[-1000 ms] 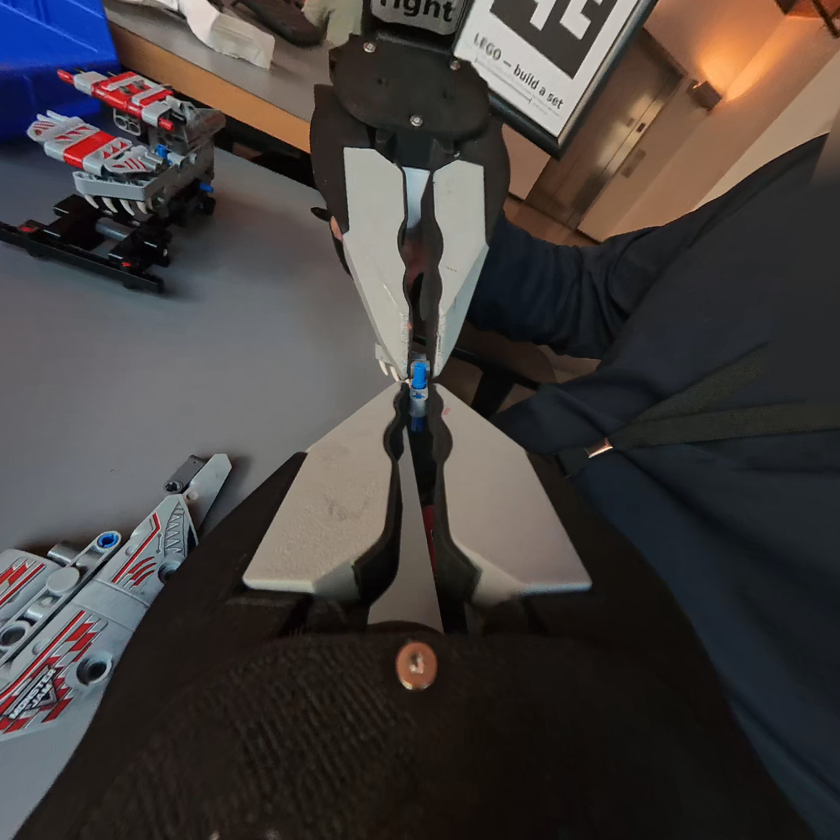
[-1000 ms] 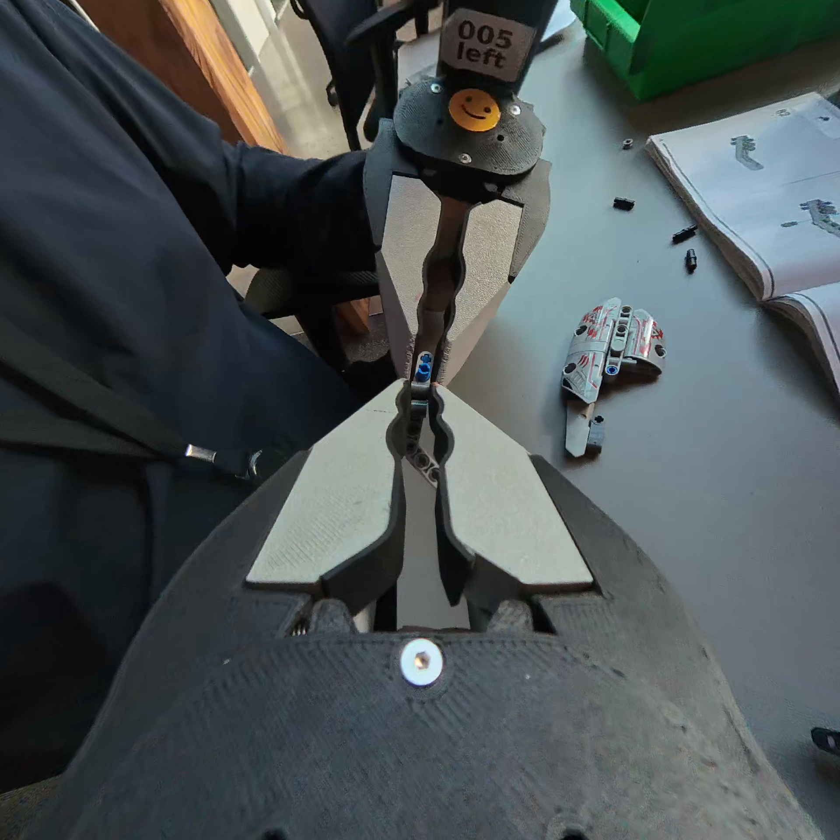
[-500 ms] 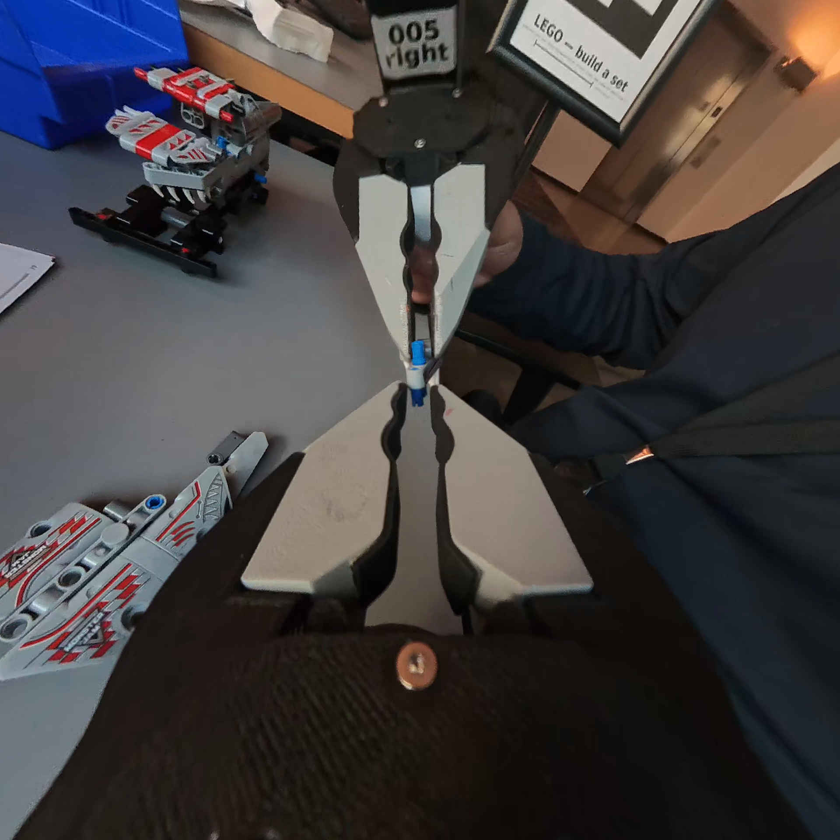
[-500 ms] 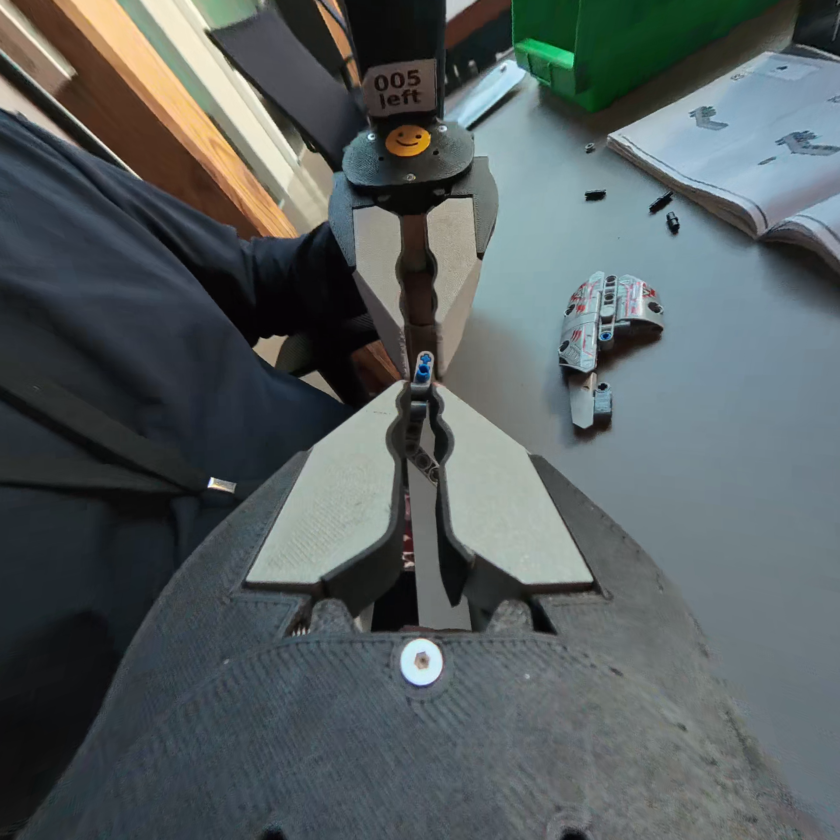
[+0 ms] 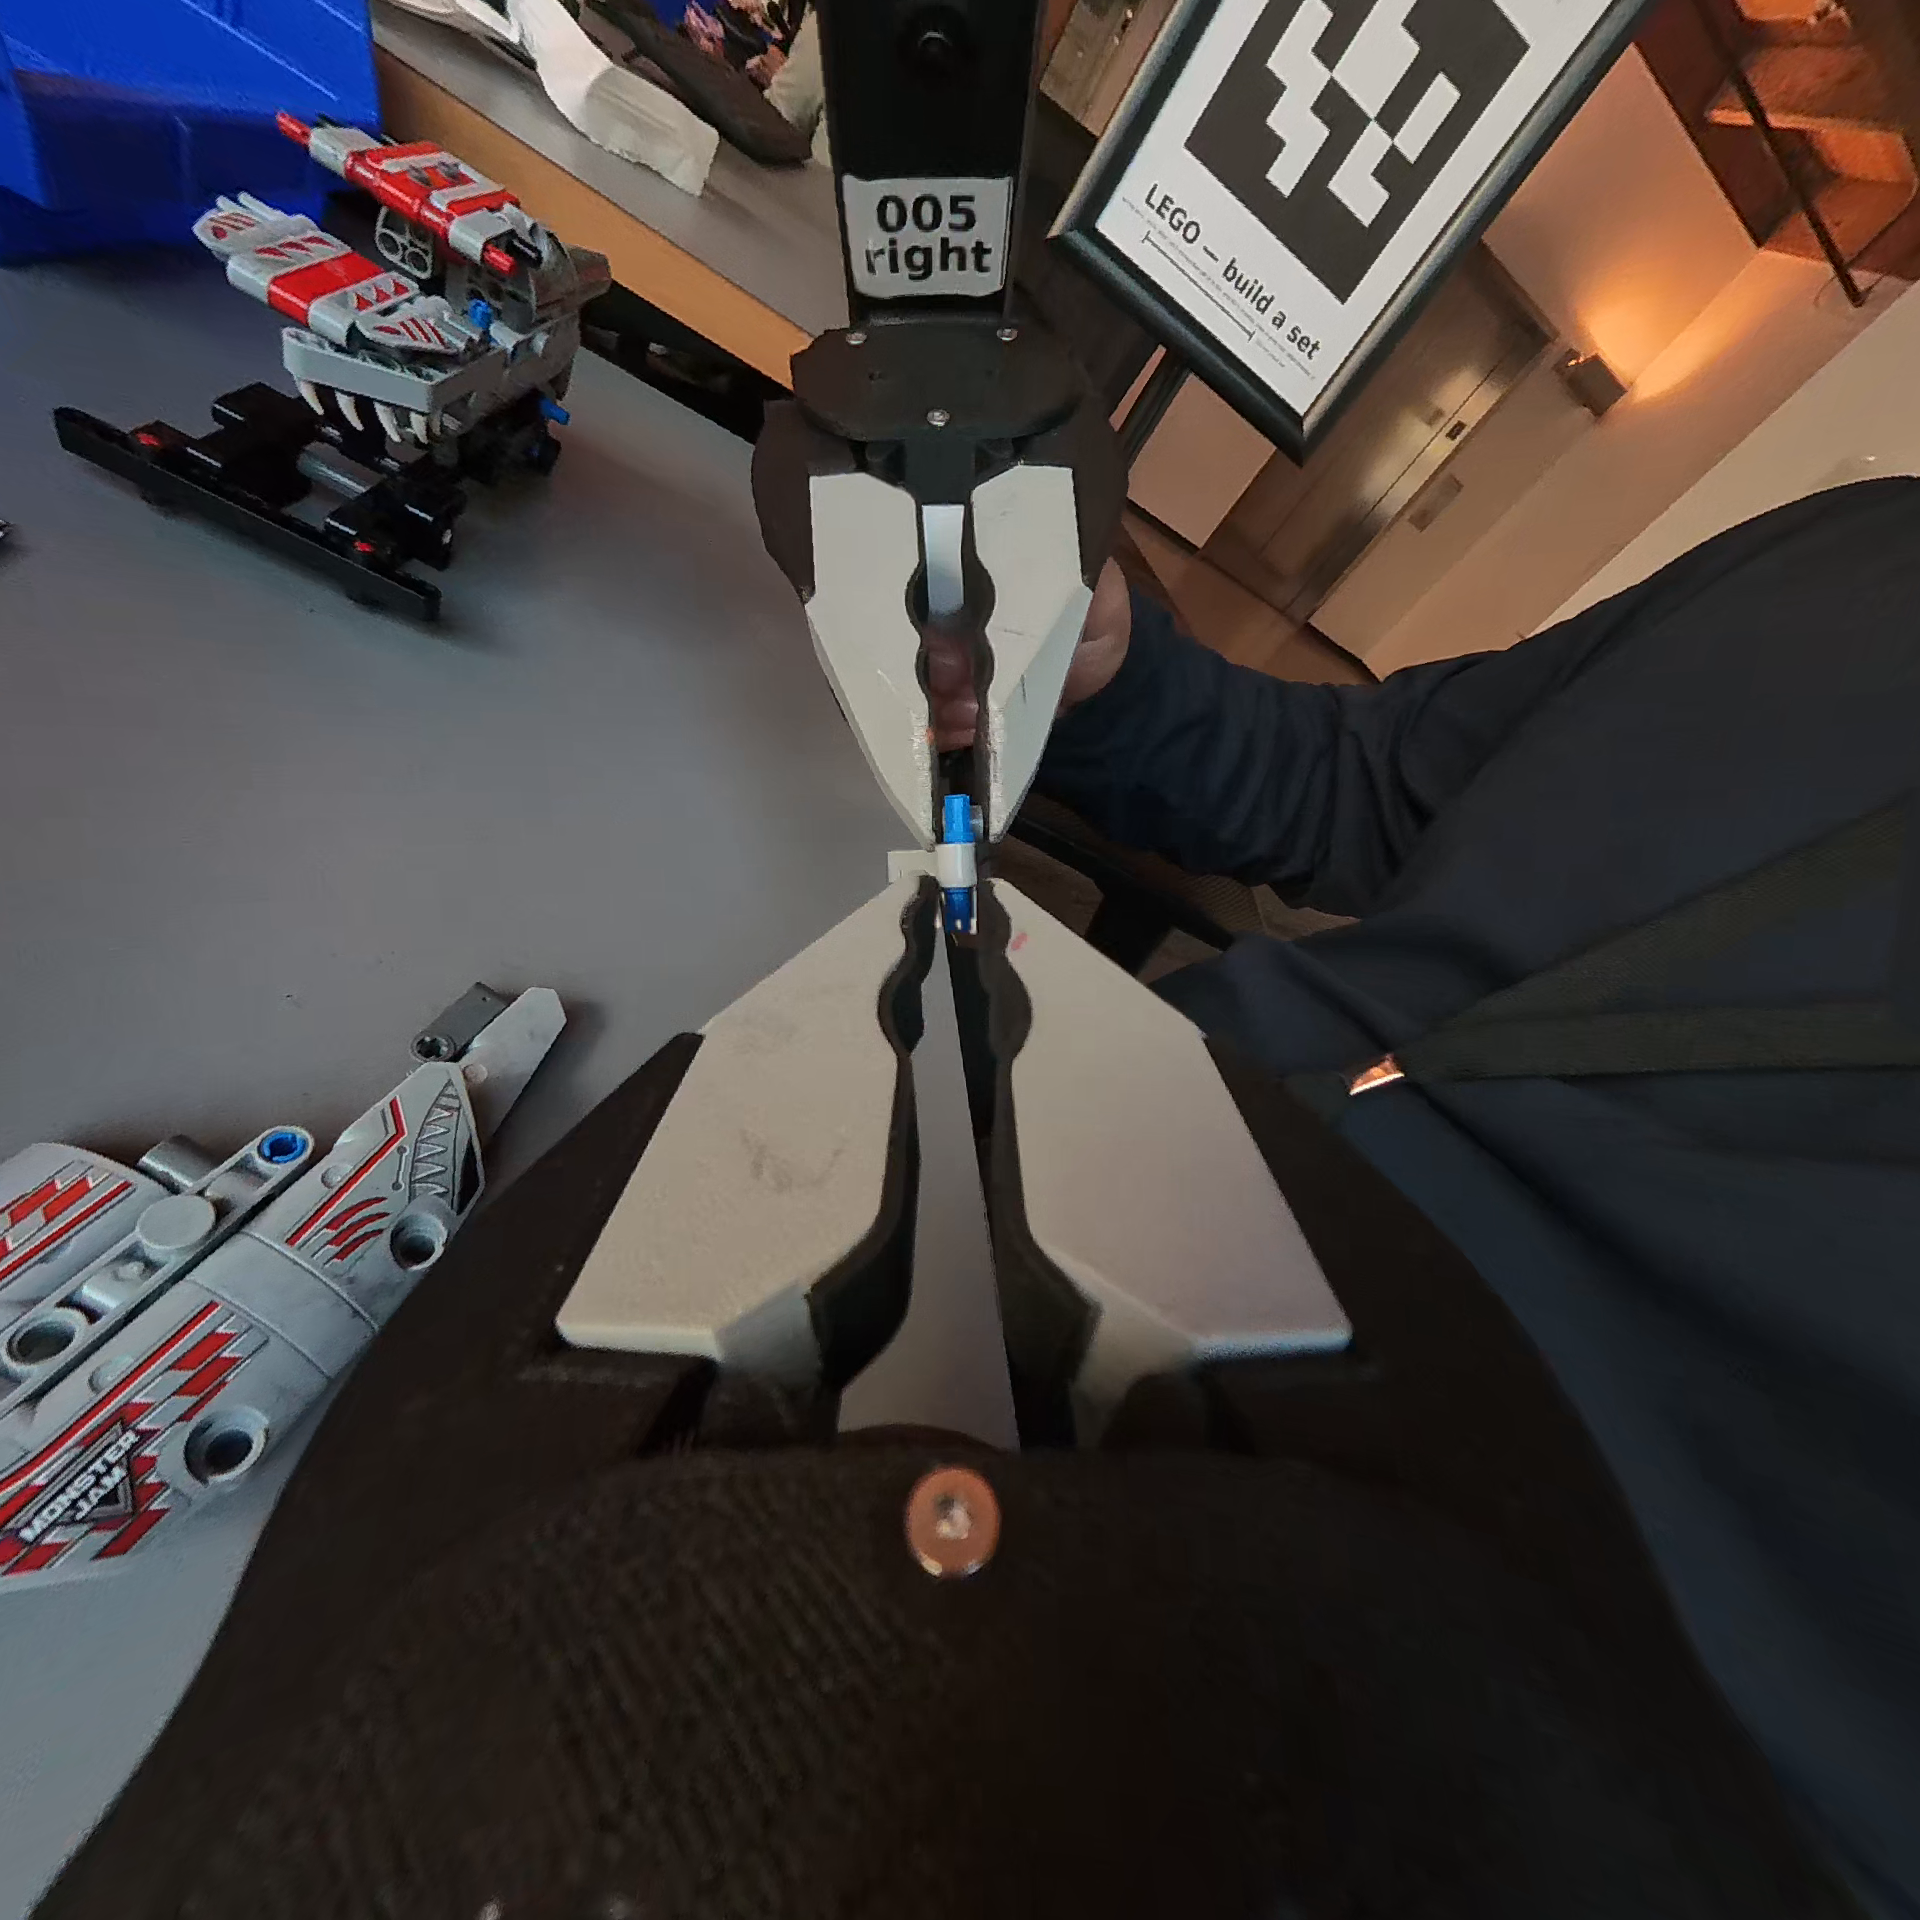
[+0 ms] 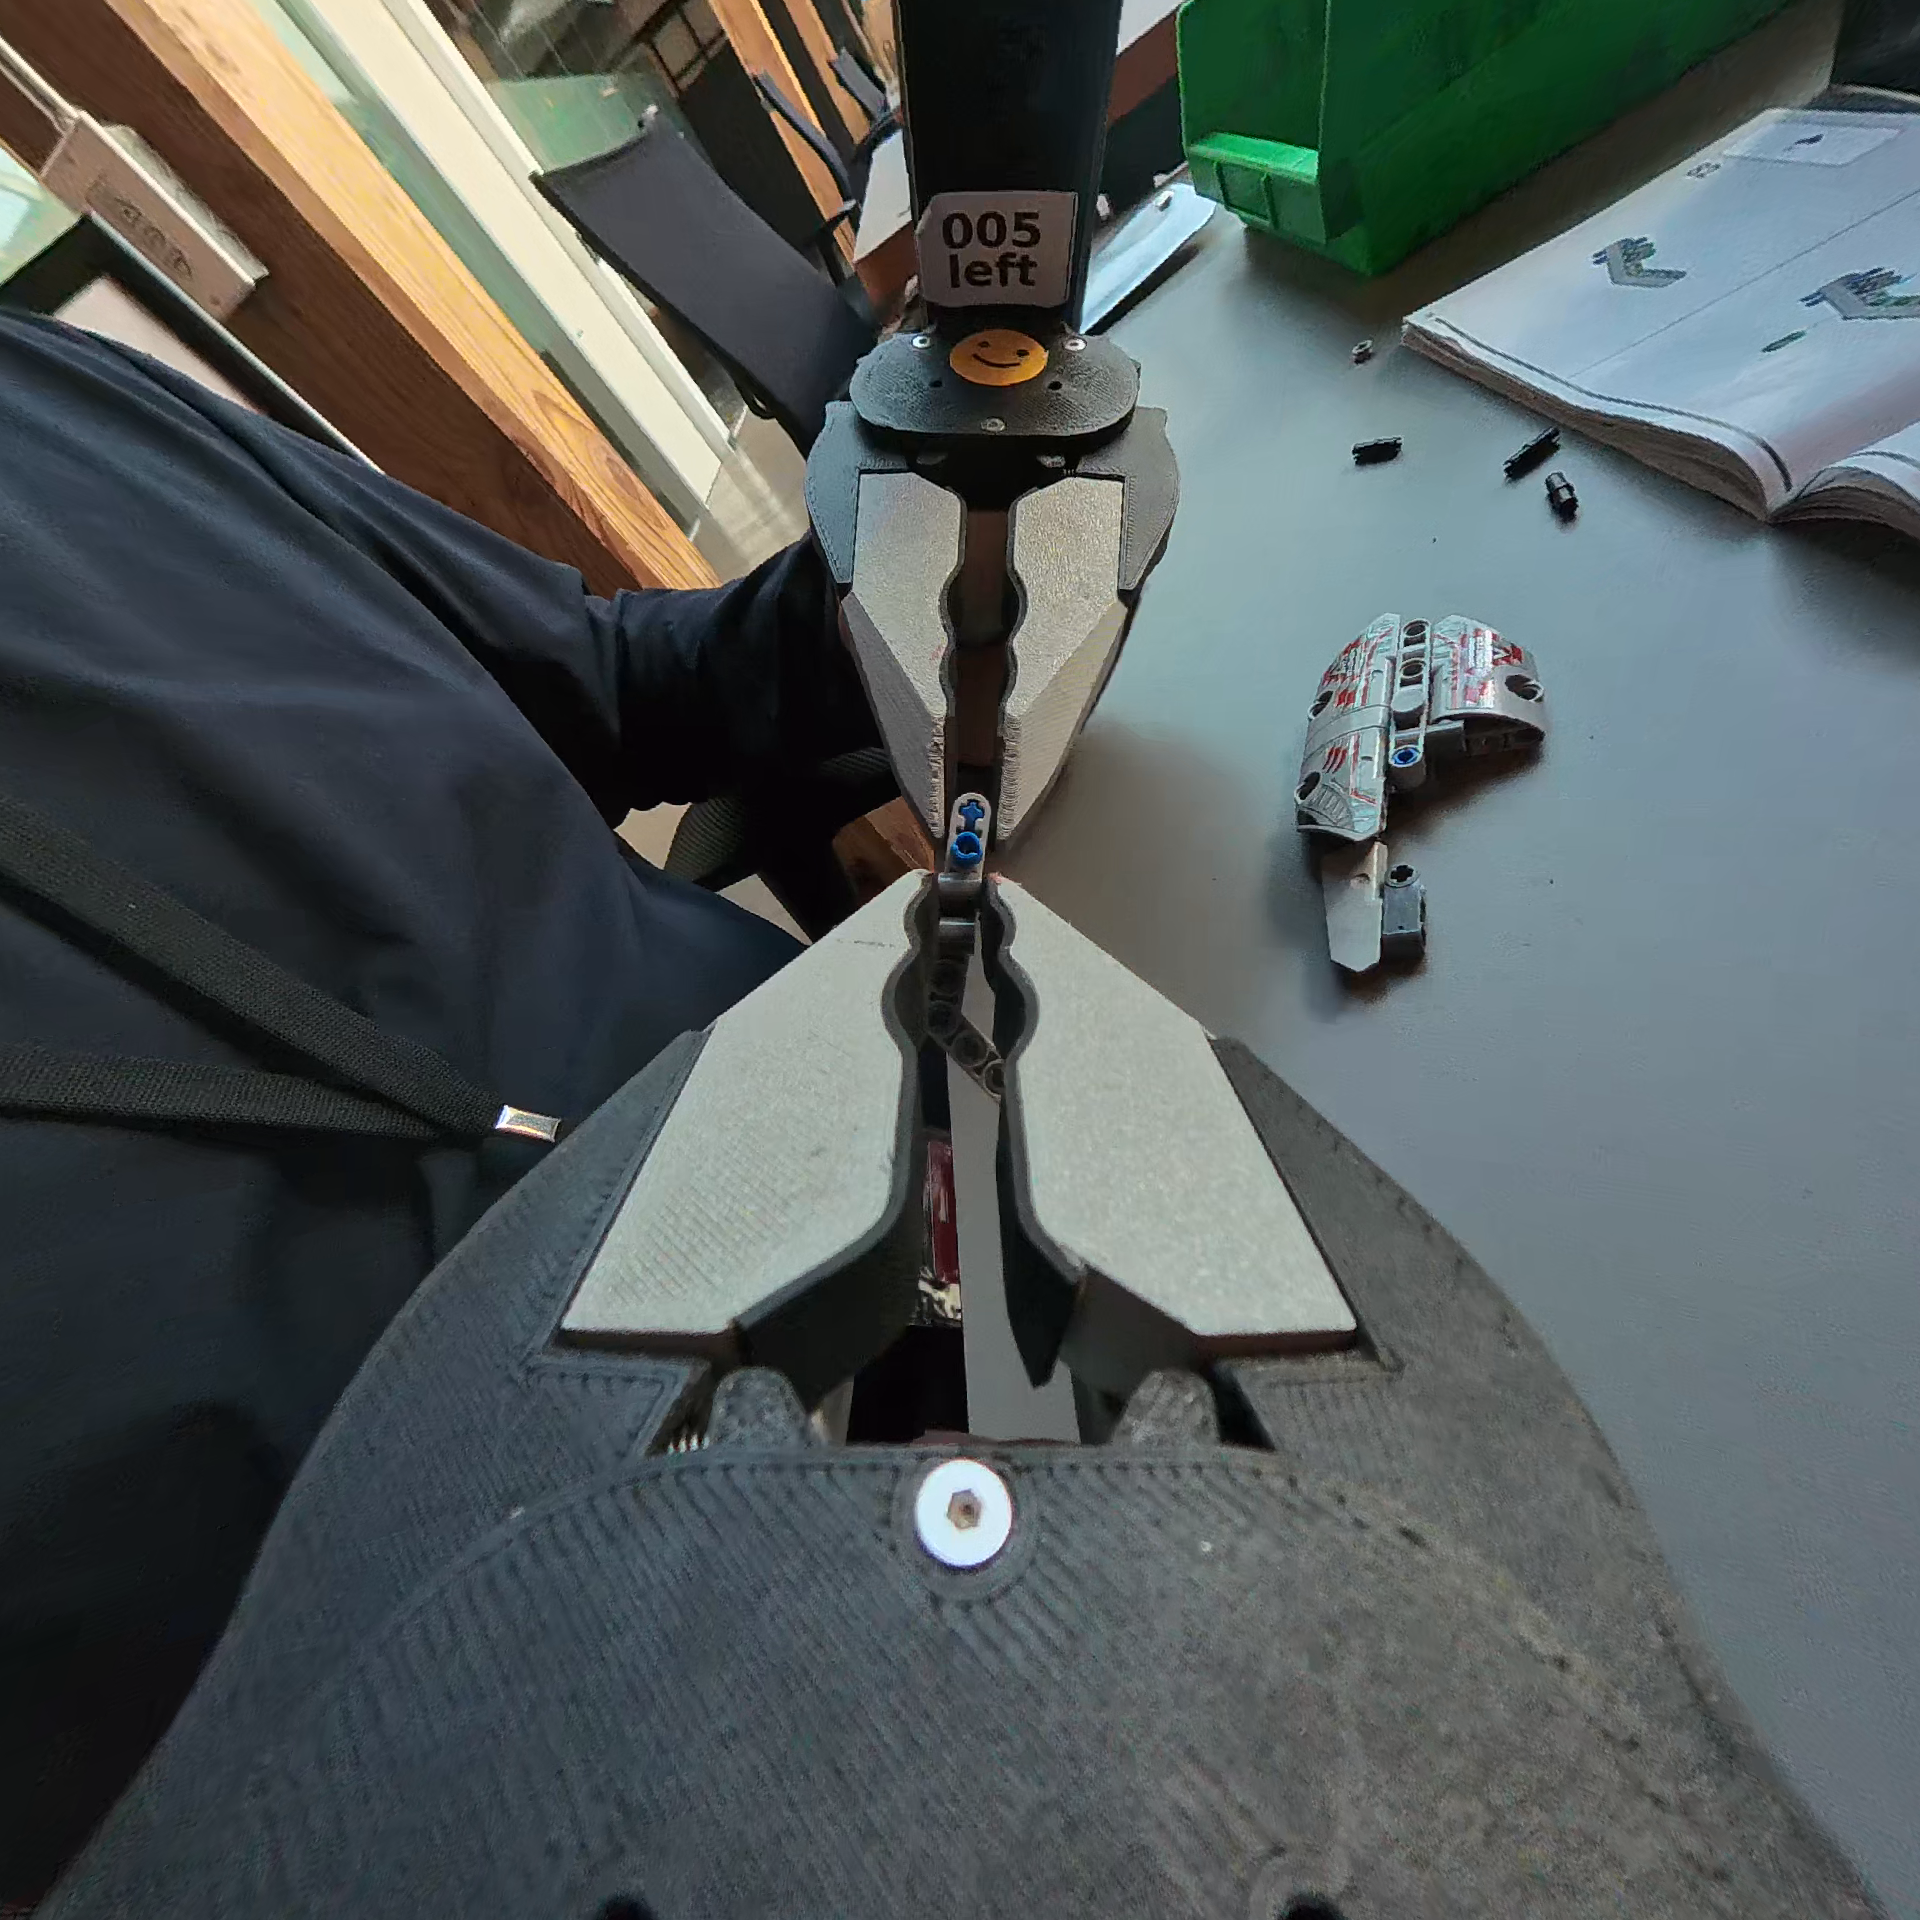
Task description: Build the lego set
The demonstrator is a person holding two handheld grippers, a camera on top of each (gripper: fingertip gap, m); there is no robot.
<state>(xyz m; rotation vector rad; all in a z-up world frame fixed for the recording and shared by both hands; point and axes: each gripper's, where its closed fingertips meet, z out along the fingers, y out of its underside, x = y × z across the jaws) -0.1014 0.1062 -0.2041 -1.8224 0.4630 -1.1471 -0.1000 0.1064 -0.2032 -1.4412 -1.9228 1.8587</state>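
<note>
The two grippers meet tip to tip above the surface (image 5: 364, 790) edge. The right gripper (image 6: 961, 883) has its jaws clamped on a grey beam (image 6: 961, 997); the left gripper (image 5: 954, 896) pinches a blue pin (image 5: 956, 826) seated in the beam's end. In my judgement the pin-fitting step is underway; next comes a straight push, keeping both aligned

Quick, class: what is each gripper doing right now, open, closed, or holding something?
Left gripper: closed on the blue pin.
Right gripper: closed on the dark grey beam.
</note>
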